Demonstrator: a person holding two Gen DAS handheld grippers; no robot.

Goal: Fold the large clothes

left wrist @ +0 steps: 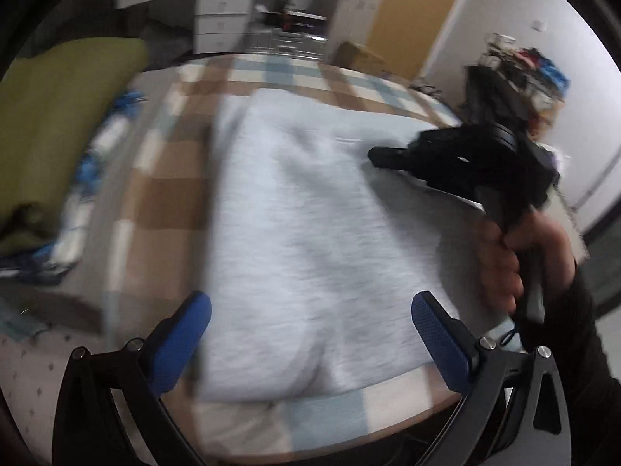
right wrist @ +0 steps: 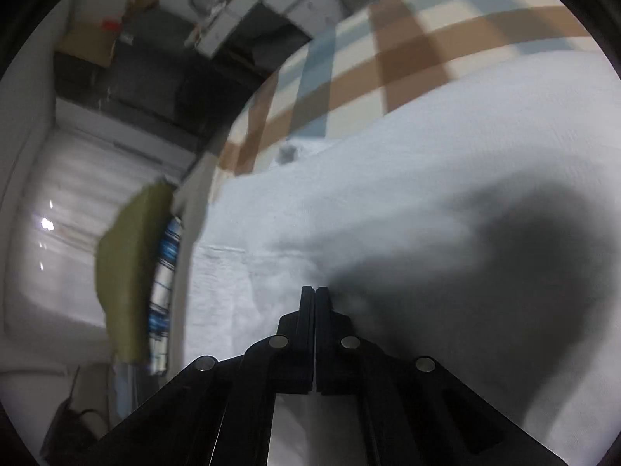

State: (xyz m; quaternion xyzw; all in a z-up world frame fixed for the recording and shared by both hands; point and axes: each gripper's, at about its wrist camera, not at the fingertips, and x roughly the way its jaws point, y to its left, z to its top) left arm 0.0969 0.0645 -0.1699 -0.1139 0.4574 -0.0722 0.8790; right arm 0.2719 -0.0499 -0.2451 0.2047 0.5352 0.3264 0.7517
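while left gripper (left wrist: 310, 343) gapes, right gripper (right wrist: 314, 295) closed

Both my views are smeared by motion blur, worst toward the edges, where the fisheye bends the room inside a black rim. The light is soft, cool and rather dim. My right claw (right wrist: 314, 291) throws a broad dark shadow on the pale grey garment (right wrist: 427, 163); glare spots dot the shiny white surface (right wrist: 46, 223) at left.

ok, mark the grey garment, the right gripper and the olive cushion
grey garment (left wrist: 310, 233), left wrist view, middle of the cloth
right gripper (right wrist: 314, 291), right wrist view, closed fingertips
olive cushion (left wrist: 58, 116), left wrist view, top face
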